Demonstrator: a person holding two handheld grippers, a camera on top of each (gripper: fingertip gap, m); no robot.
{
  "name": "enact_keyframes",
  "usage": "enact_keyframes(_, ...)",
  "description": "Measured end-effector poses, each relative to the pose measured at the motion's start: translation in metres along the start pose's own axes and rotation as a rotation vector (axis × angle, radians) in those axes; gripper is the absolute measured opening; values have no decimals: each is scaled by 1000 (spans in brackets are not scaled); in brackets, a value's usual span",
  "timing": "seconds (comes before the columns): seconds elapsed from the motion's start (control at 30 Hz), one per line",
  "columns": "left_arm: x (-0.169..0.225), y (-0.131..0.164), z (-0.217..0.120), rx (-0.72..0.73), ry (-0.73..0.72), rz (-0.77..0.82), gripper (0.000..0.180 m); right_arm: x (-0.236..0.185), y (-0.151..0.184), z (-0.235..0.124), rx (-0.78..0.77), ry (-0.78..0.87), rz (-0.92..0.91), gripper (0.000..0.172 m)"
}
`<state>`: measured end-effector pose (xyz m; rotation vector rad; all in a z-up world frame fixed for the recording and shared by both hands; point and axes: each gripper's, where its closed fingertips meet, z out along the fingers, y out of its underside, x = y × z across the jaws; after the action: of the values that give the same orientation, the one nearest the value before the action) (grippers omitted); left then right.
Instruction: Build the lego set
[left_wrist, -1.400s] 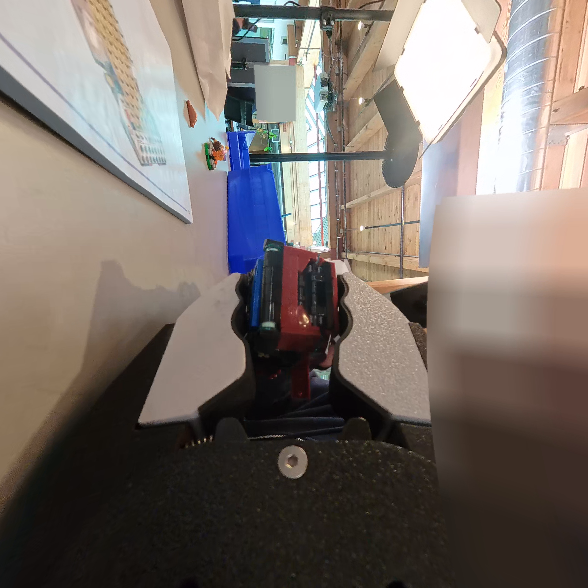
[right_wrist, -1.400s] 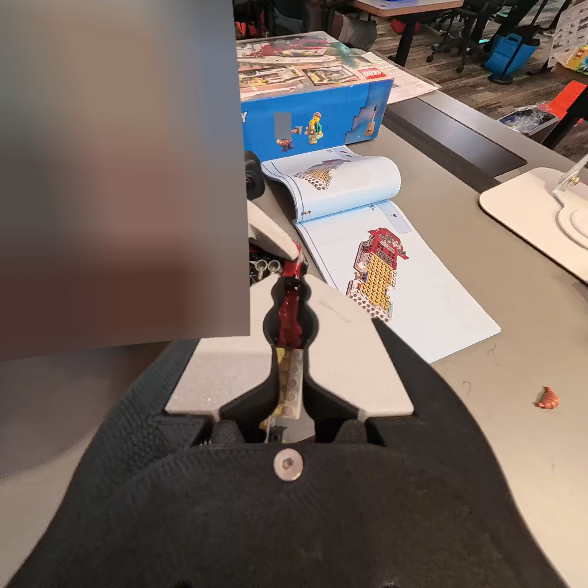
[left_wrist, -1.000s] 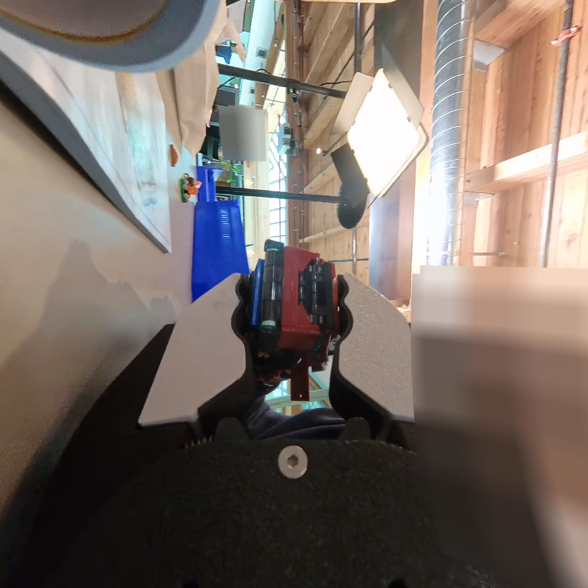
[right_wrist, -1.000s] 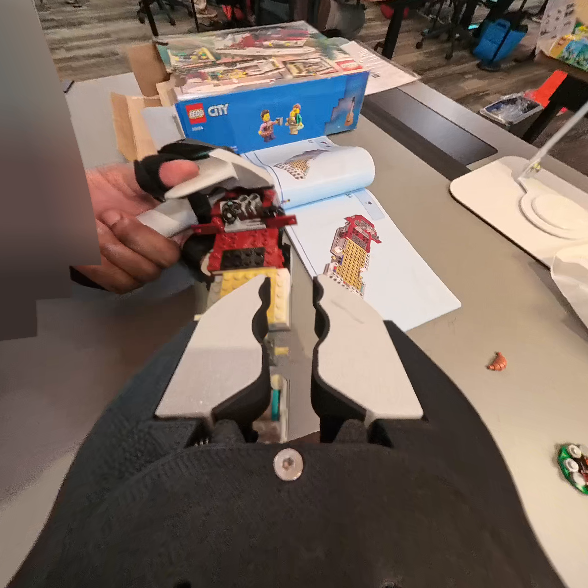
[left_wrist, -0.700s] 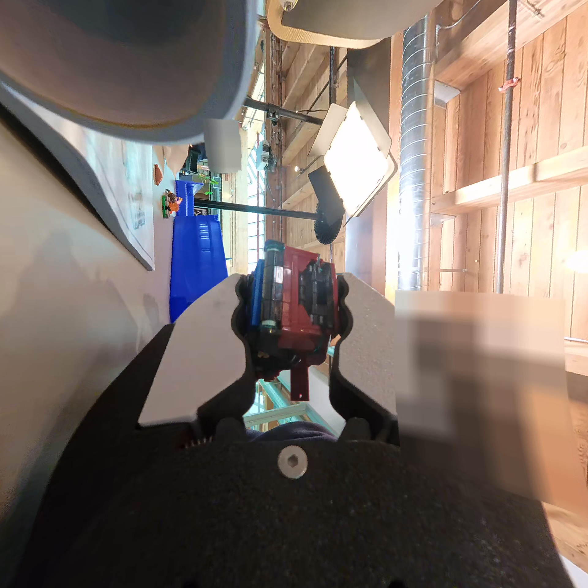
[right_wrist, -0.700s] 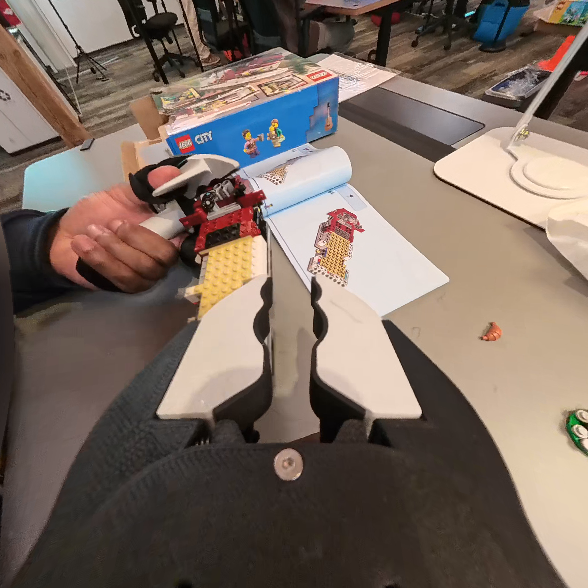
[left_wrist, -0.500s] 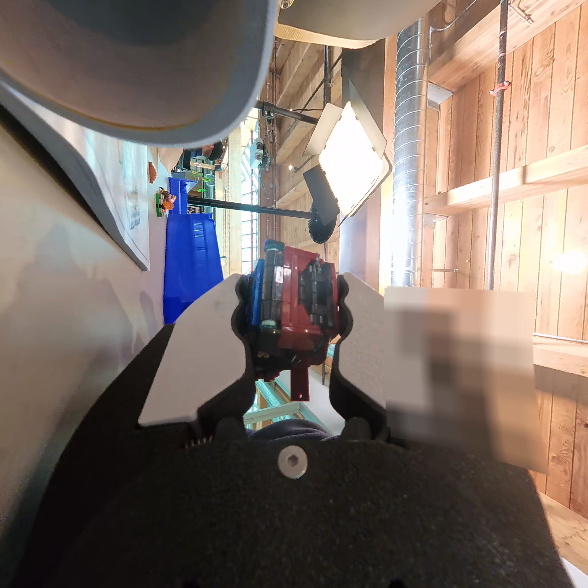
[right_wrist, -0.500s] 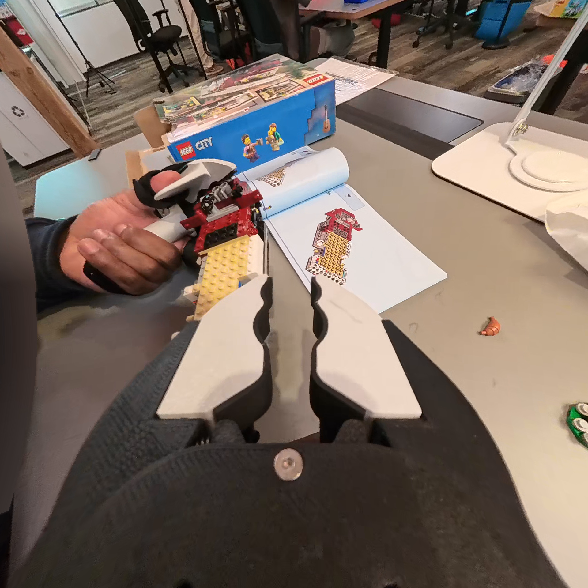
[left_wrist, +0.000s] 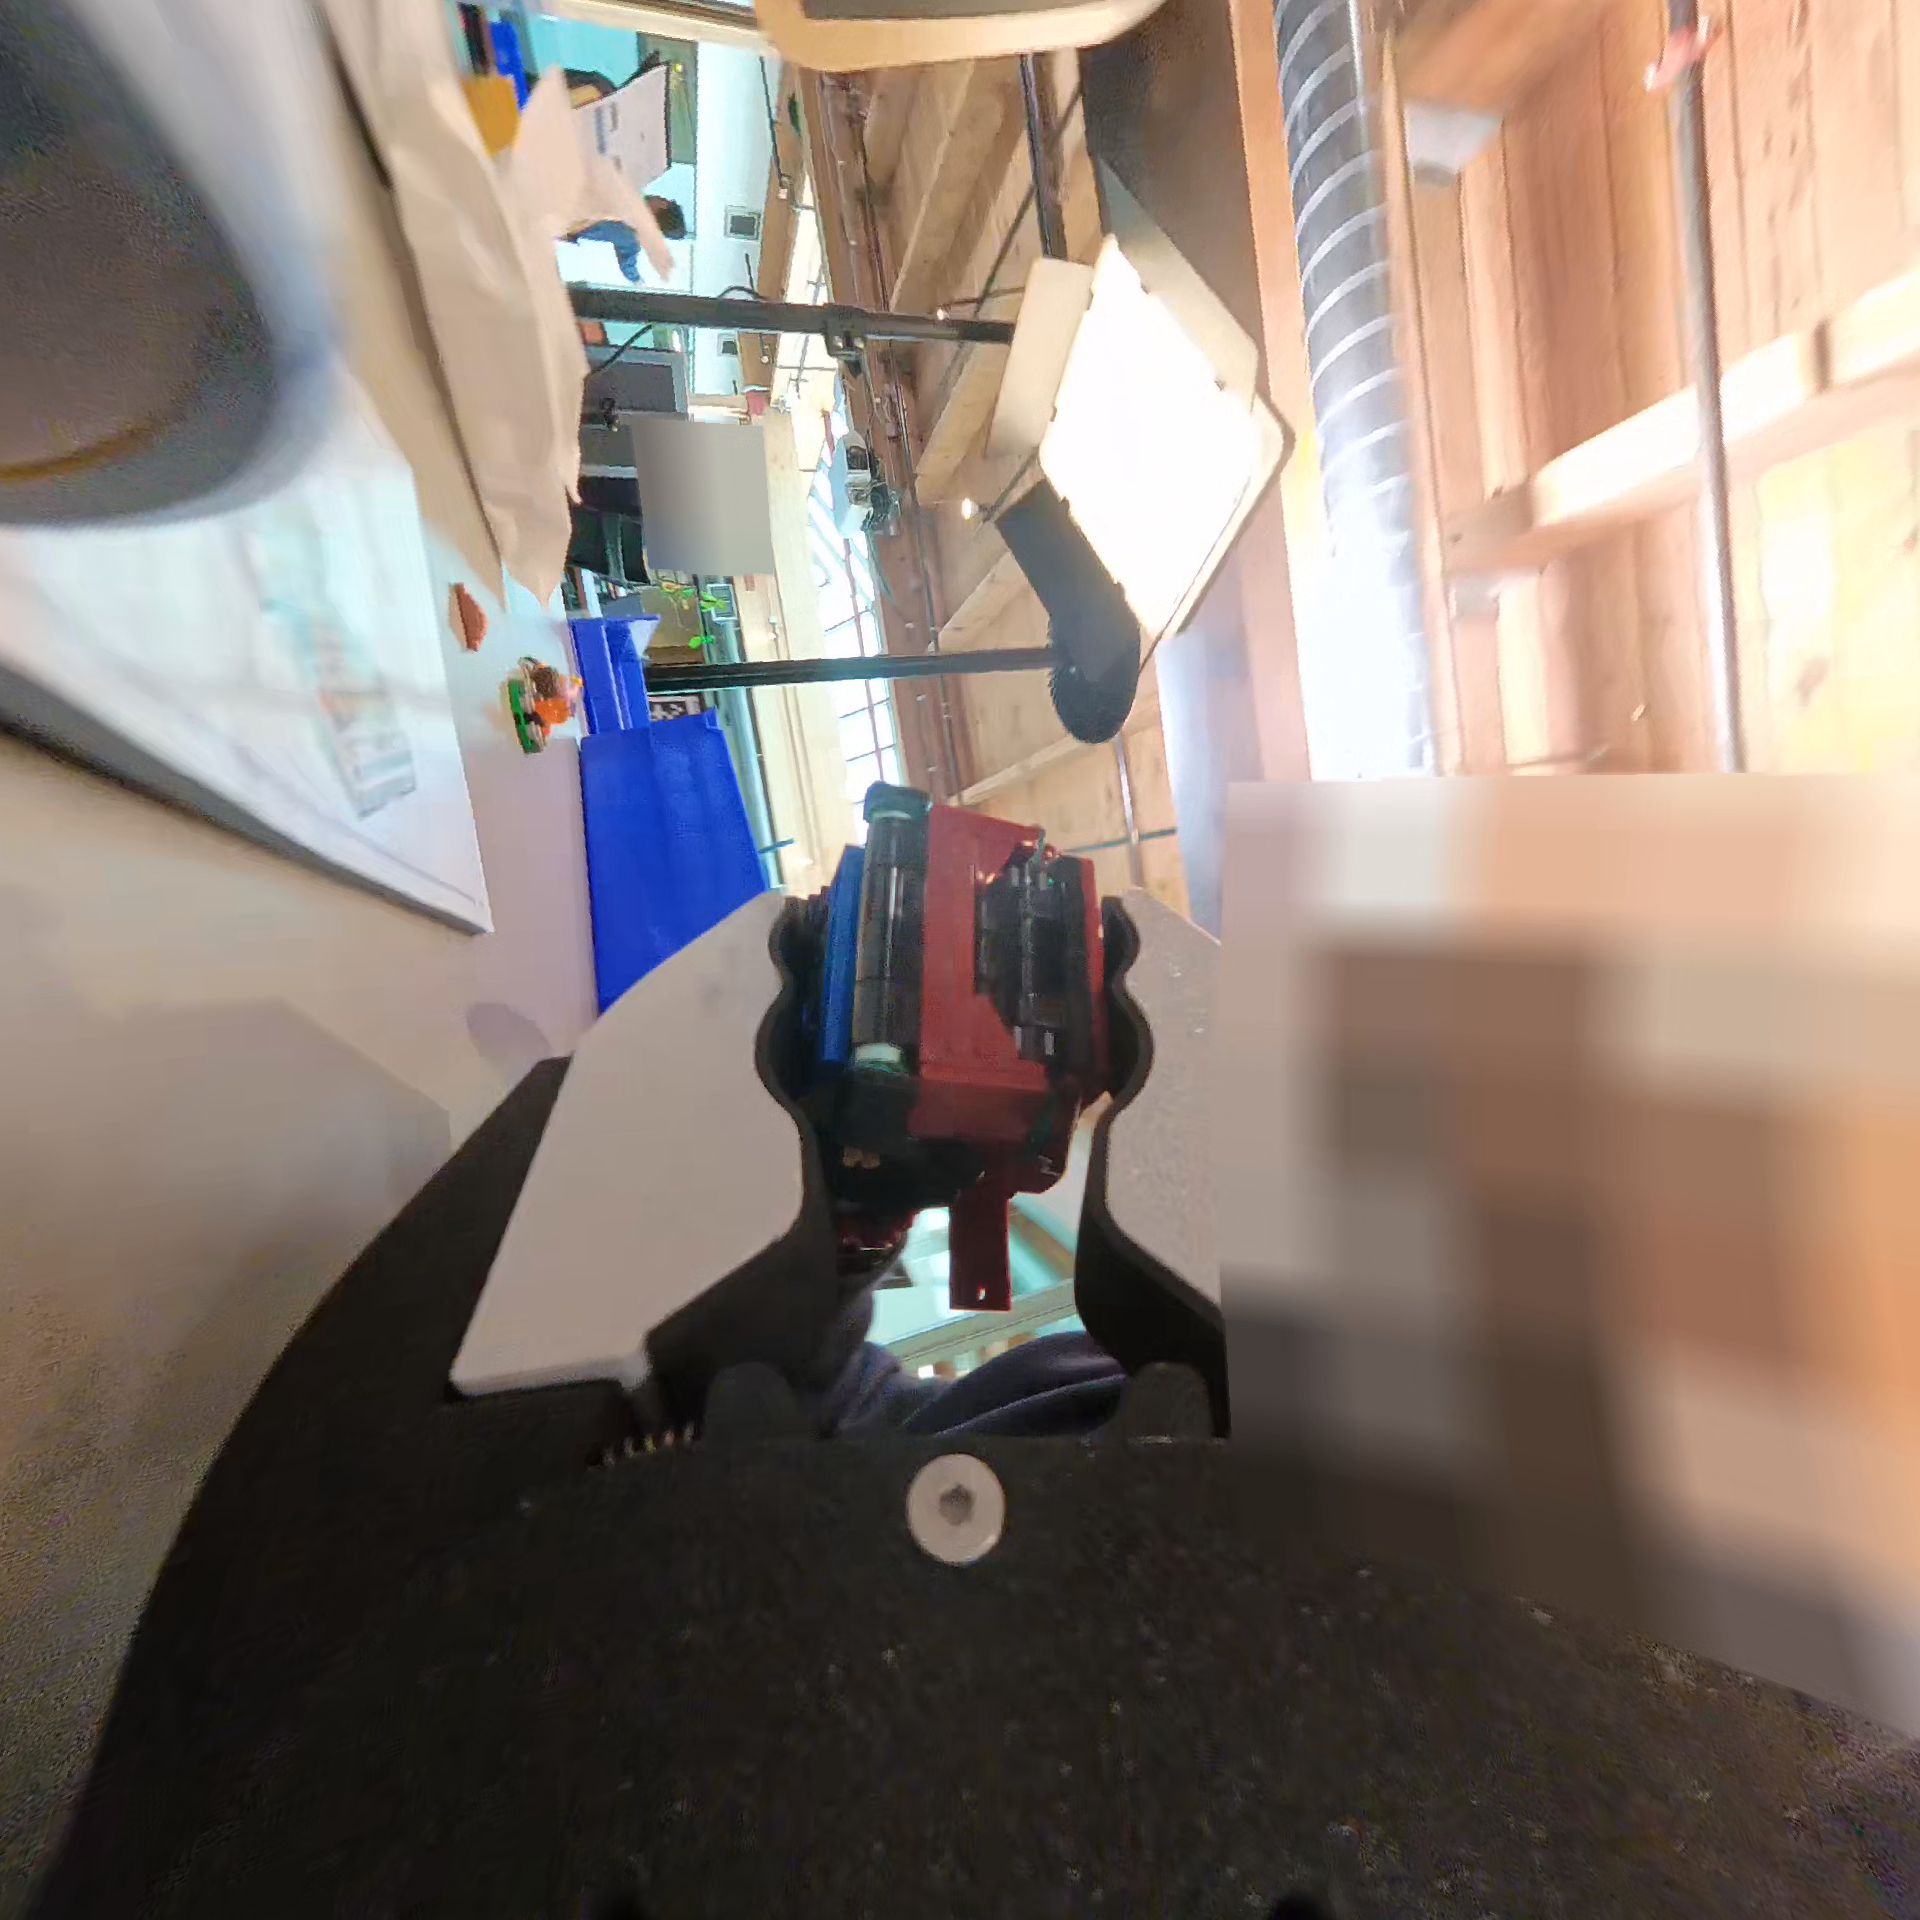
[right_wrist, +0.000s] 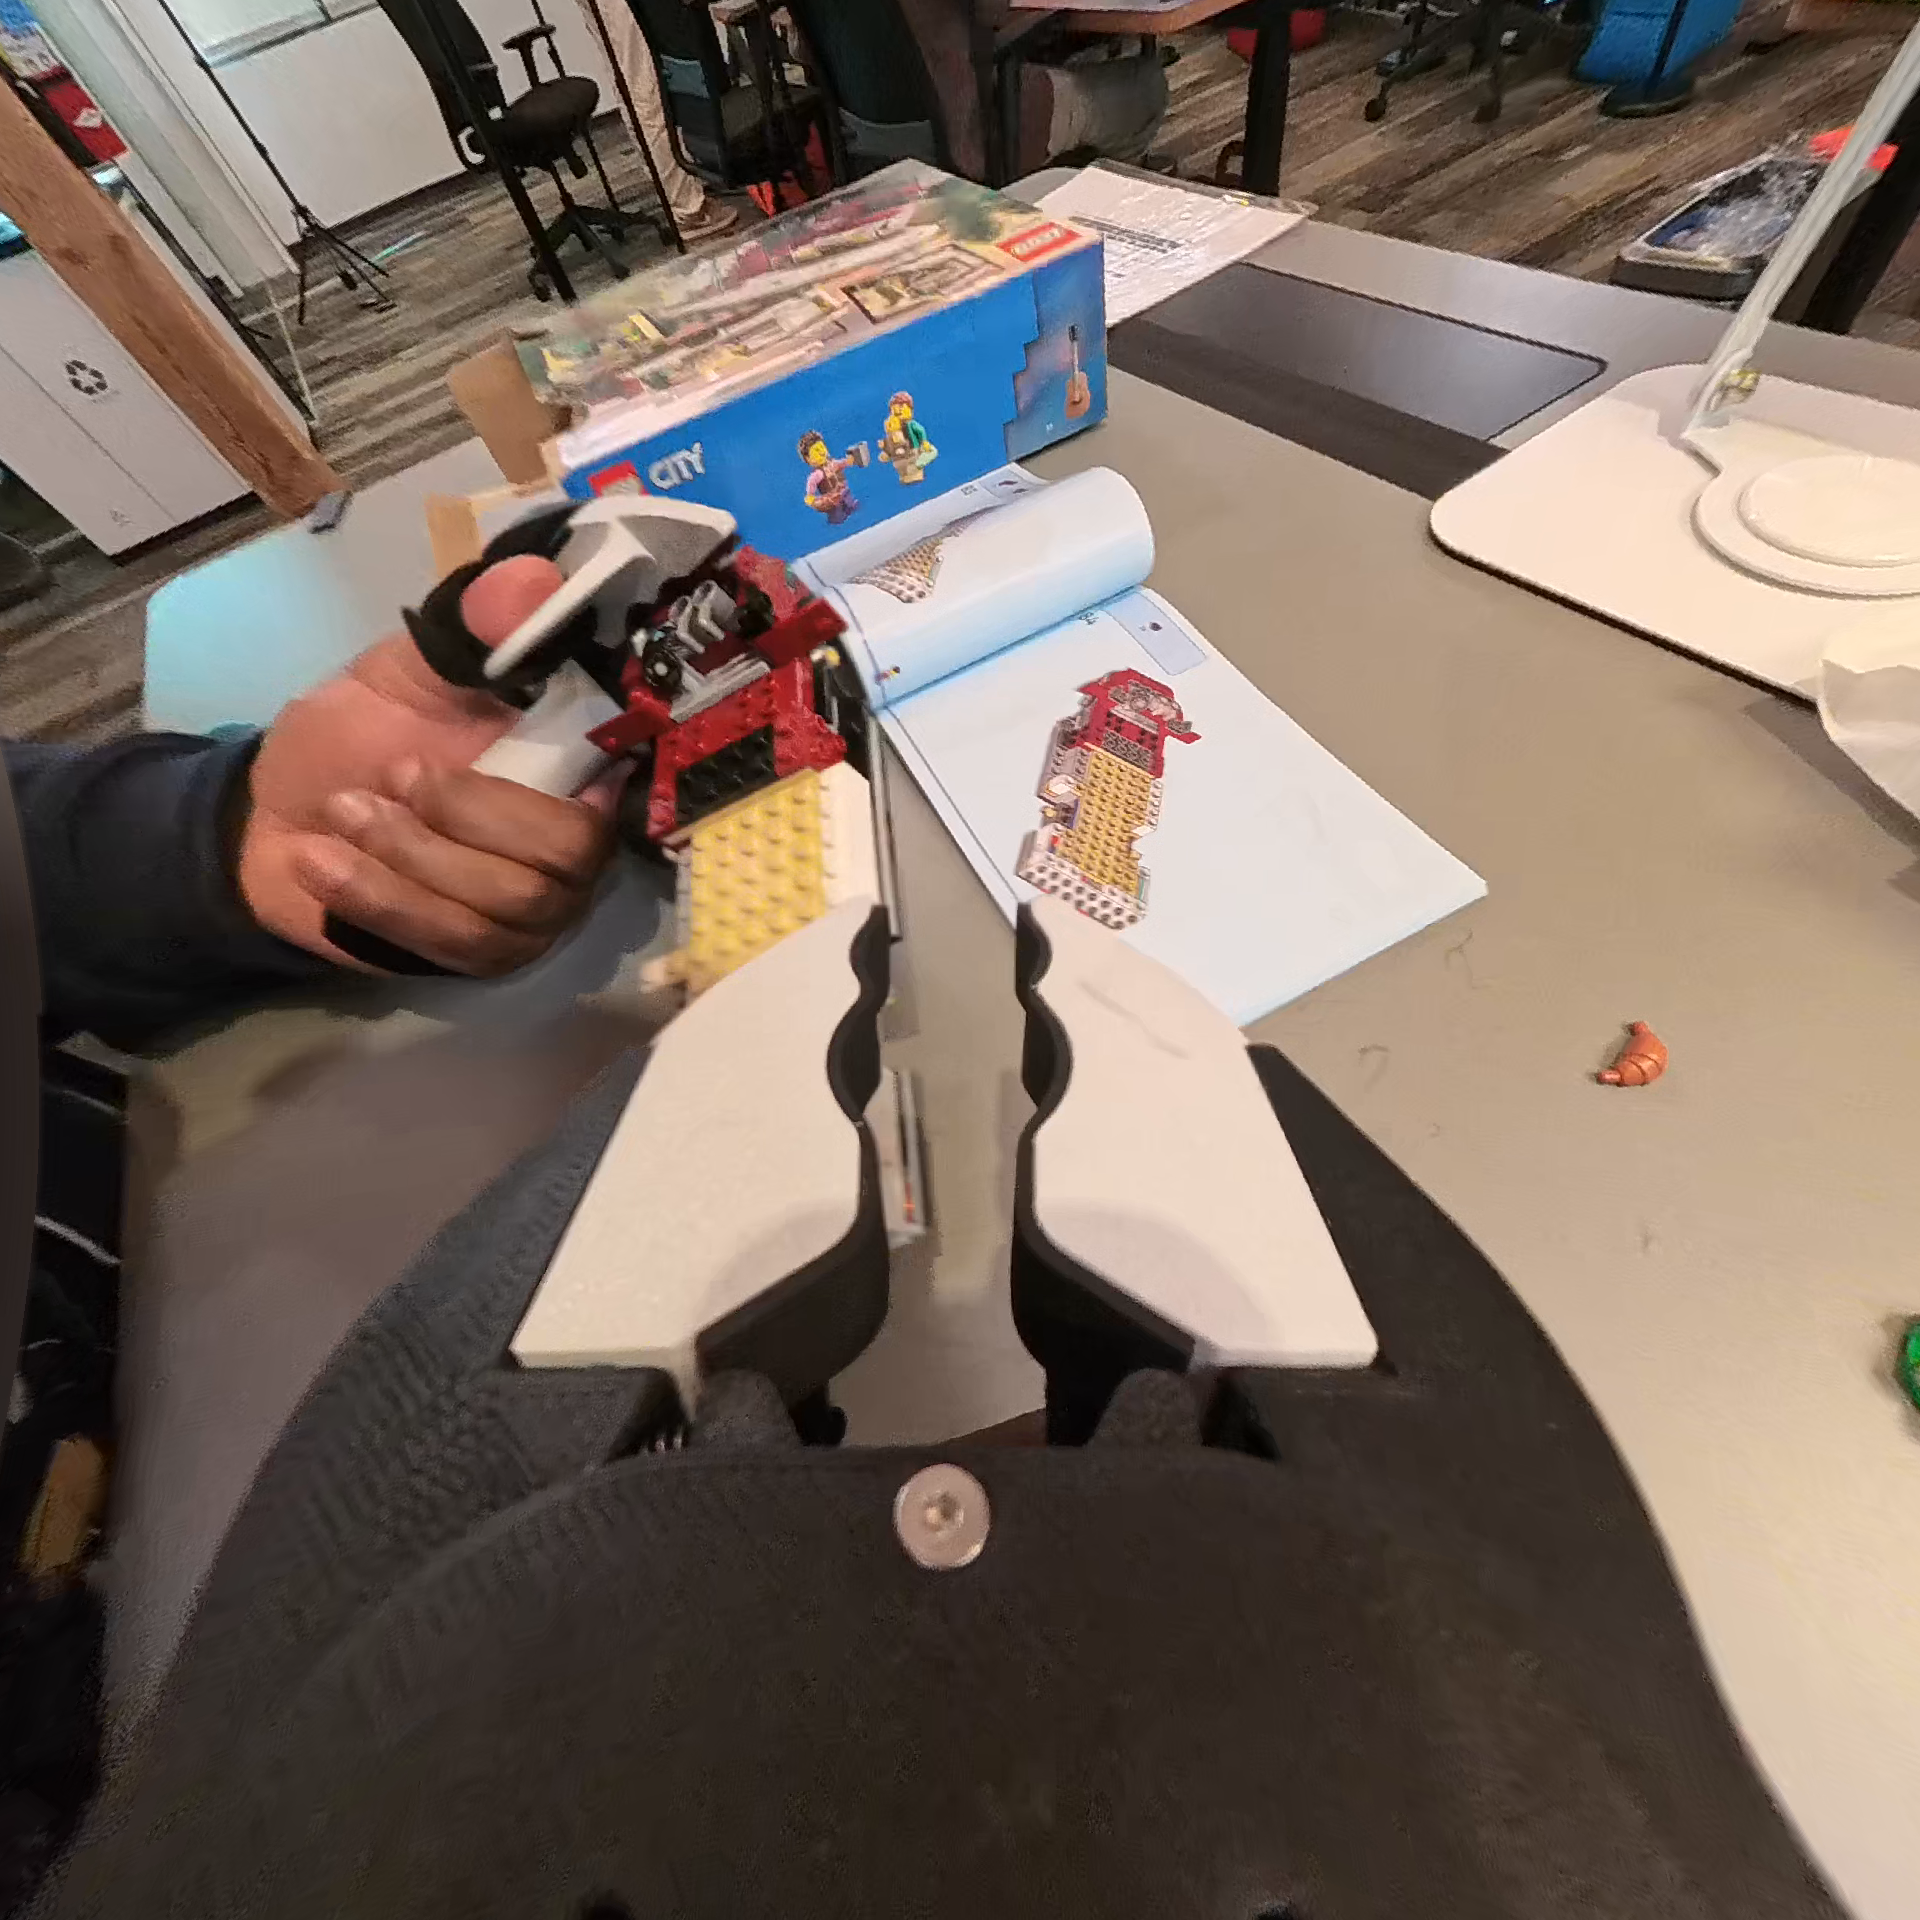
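Left gripper: the left gripper (left_wrist: 954, 935) pinches the red cab end of a toy-brick model (left_wrist: 966, 997) built of red, black and blue bricks; both grey fingers (left_wrist: 665, 1101) press against its sides. A hand (right_wrist: 416, 810) wraps around this gripper in the right wrist view.

Model: in the right wrist view the same toy-brick model (right_wrist: 743, 769) shows a red front with black studded plates and a long yellow studded deck with a white edge; it is held up off the grey tabletop (right_wrist: 1558, 831).

Right gripper: the right gripper (right_wrist: 948, 935) has its fingers spread a little with nothing pressed between them. The model's white edge lies just beside its left finger (right_wrist: 769, 1049); whether they touch is hard to tell through the motion blur.

Booklet: an open pale-blue instruction booklet (right_wrist: 1195, 790) lies flat just beyond the right gripper, showing a picture of a red-and-yellow build much like the model.

Box: a blue cardboard toy box (right_wrist: 831, 416) stands behind the booklet.

Loose parts: a small orange-brown croissant-shaped piece (right_wrist: 1633, 1068) lies on the table to the right, well apart from the model; a green round piece (right_wrist: 1907, 1371) sits at the picture's right edge.

State of build: cab and deck are joined; the loose pieces lie unattached.
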<state>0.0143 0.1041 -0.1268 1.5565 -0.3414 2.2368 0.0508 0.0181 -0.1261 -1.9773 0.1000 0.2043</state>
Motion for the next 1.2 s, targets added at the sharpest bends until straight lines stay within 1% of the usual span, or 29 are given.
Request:
enact_keyframes(0.1, 10, 8, 5, -41, -4, 192, 55, -16, -12, -2, 40, -60, 18, 24)
enact_keyframes(0.23, 27, 20, 11, -81, -3, 472, 54, -41, -21, 5, 87, -107, -21, 24)
enact_keyframes(0.37, 43, 38, 16, -109, 16, 735, 54, -57, -34, 10, 183, -89, -94, 24)
enact_keyframes(0.47, 50, 49, 17, -125, 35, 858, 54, -68, -42, 8, 261, -111, -101, 24)
enact_keyframes(0.57, 56, 57, 16, -138, 69, 944, 53, -76, -45, 7, 301, -130, -128, 23)
enact_keyframes(0.67, 65, 62, 15, -126, 123, 965, 52, -80, -43, 8, 318, -134, -153, 21)
enact_keyframes(0.7, 62, 59, 15, -113, 105, 951, 52, -78, -41, 10, 312, -118, -155, 19)
enact_keyframes(0.8, 45, 51, 16, -114, 22, 890, 52, -73, -31, 18, 263, -123, -128, 24)
enact_keyframes(0.93, 43, 44, 16, -104, 20, 817, 52, -71, -27, 21, 237, -131, -95, 29)
enact_keyframes(1.0, 45, 45, 15, -104, 37, 803, 52, -72, -31, 20, 252, -145, -67, 29)
enact_keyframes(1.1, 49, 49, 15, -115, 61, 822, 52, -74, -34, 19, 266, -167, -28, 29)
enact_keyframes(1.2, 53, 56, 15, -127, 91, 857, 52, -76, -35, 18, 275, -169, -31, 28)
